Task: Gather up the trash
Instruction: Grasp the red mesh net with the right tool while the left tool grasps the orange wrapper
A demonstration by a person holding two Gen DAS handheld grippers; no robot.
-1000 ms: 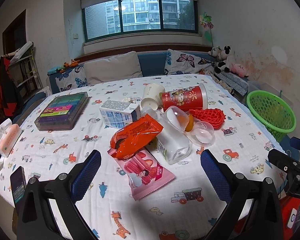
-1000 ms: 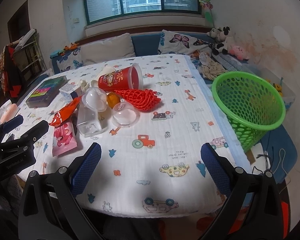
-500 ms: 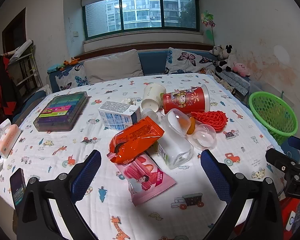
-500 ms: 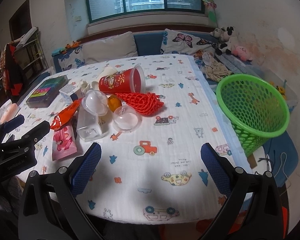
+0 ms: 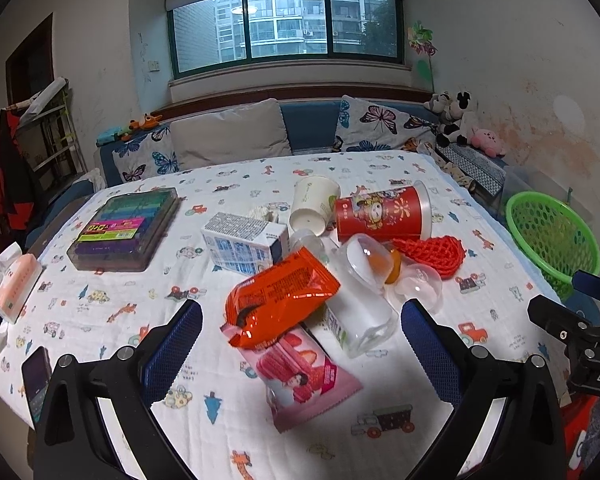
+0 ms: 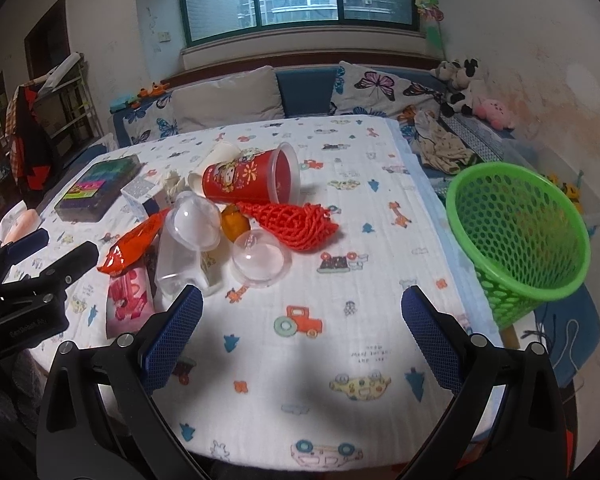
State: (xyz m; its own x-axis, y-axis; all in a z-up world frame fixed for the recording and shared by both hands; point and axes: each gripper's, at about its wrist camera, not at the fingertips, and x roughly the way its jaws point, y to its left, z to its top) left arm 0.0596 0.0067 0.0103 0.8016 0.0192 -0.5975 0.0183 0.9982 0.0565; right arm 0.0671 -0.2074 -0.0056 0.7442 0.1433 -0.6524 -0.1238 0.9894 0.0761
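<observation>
A heap of trash lies mid-table: an orange snack bag (image 5: pixel 282 298), a pink wrapper (image 5: pixel 300 372), a clear bottle (image 5: pixel 360 312), a red cup (image 5: pixel 382 213) on its side, a white paper cup (image 5: pixel 314 204), a red net (image 5: pixel 430 254), a milk carton (image 5: pixel 244 242) and a clear dome lid (image 6: pixel 260 258). My left gripper (image 5: pixel 302 350) hangs open just before the pink wrapper, holding nothing. My right gripper (image 6: pixel 302 340) is open over bare cloth, right of the heap. A green mesh basket (image 6: pixel 520 232) stands off the table's right edge.
A case of coloured pens (image 5: pixel 126 226) lies at the left of the table, a tissue pack (image 5: pixel 14 286) and a phone (image 5: pixel 36 380) near the left edge. Behind the table runs a sofa with cushions (image 5: pixel 228 140). Plush toys (image 5: pixel 456 118) sit at the right wall.
Both grippers have drawn nearer to the table and the heap; the trash looks larger in both views. Nothing on the table has moved, and both grippers stay open.
</observation>
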